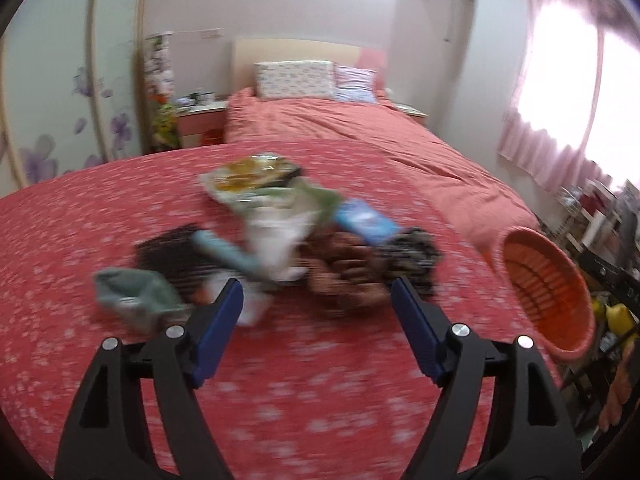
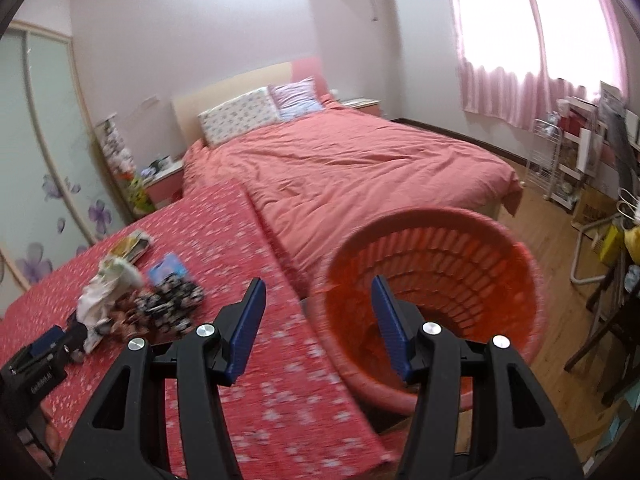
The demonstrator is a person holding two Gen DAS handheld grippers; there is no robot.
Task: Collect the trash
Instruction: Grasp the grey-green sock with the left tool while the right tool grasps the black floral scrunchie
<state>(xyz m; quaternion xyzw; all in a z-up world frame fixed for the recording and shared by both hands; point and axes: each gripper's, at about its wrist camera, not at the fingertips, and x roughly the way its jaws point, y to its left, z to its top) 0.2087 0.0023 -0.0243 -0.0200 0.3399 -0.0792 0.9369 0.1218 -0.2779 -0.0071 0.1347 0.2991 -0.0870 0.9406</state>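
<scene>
Both my grippers, left [image 1: 316,300] and right [image 2: 318,302], gape empty. Risk: loose trash pile [image 1: 280,236] scatters; tilted basket [image 2: 440,280] rolls off.

only one bit of print shows: white lettering on the black device [image 2: 34,372] at the edge of the red cloth, seemingly "genrobot ai". the wrappers are too blurred to read.

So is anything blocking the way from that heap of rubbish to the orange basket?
Nothing visible does. Only bare red flowered cloth lies between the blurry heap of wrappers and the orange slatted plastic basket, which is tipped open-mouthed at the cloth's edge.
</scene>
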